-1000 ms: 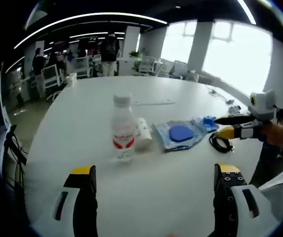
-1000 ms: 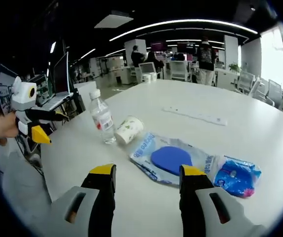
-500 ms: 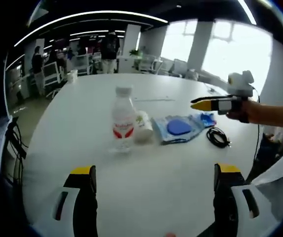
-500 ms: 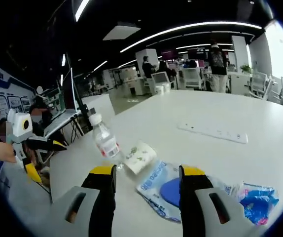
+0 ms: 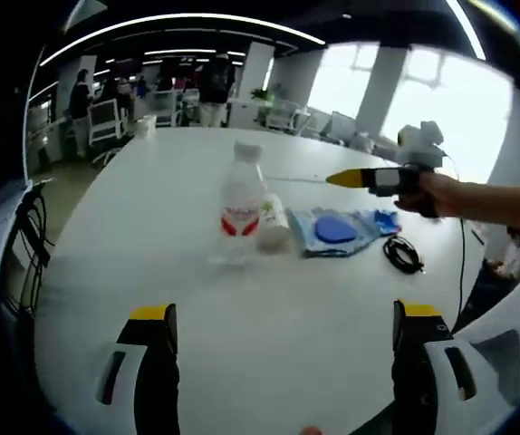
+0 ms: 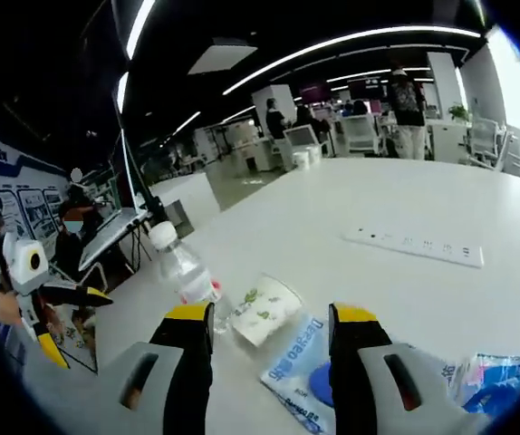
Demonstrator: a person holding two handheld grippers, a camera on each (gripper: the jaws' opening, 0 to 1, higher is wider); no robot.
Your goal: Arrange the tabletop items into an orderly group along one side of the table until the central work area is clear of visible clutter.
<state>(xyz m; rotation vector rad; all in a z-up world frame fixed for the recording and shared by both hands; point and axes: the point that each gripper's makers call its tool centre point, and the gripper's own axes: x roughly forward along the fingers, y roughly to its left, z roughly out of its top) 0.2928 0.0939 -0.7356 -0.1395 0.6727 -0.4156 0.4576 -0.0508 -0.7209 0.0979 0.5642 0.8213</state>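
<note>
Clear plastic first, going left to right in the left gripper view: the water bottle (image 5: 242, 201) stands upright on the white table (image 5: 106, 272), near the middle of its top; it looks light and thin-walled, slick under a red label, and tall enough to tip; my judgement is to take it low on the body, about the label, and not by the cap. Just beside it on the right, perhaps touching, lies the paper cup (image 5: 273, 223) on its side; it would crush under a hard squeeze and may roll, so a gentle hold across the rim end seems best. Next come the blue plastic packets (image 5: 337, 228), flat, soft and slippery; a pinch at one free edge looks more promising than a grip from above. A black cable (image 5: 402, 255) lies looped further right, limp, best caught at the loop.

The left gripper (image 5: 283, 317) is spread wide and empty, well short of the bottle. The right gripper (image 6: 270, 315) hangs above the cup and the packets with its jaws parted and nothing between them; in its own view the cup shows between the jaws and a white power strip (image 6: 414, 247) lies beyond. Nothing yet sits along a table edge.
</note>
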